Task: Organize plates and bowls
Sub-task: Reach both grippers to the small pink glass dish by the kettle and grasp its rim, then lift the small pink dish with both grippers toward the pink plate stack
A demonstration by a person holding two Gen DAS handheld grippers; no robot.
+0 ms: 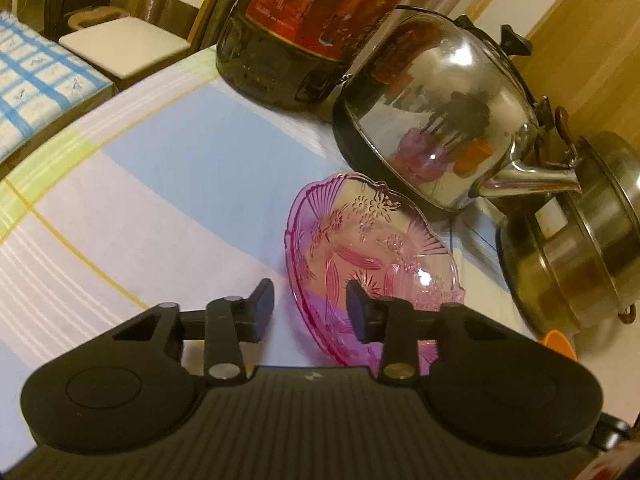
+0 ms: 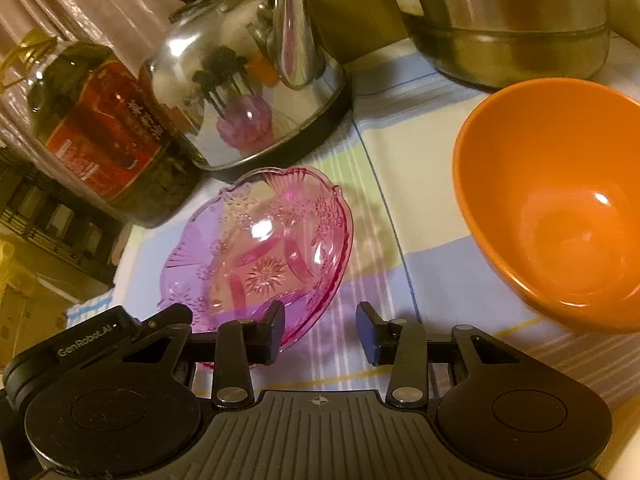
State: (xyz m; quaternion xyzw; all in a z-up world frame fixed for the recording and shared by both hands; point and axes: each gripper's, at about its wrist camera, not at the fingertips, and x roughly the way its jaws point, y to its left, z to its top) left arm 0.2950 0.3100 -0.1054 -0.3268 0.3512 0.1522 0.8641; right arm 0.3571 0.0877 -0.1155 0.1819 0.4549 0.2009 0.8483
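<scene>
My right view shows the whole orange bowl [image 2: 556,204] right of the pink dish [image 2: 260,248]; my left shows only its edge. Both claws, left claw [image 1: 310,314] and right claw [image 2: 320,334], are spread, pinching nothing.

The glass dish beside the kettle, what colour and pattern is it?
Pink glass dish, pressed flowers and starburst; right wrist view.
</scene>
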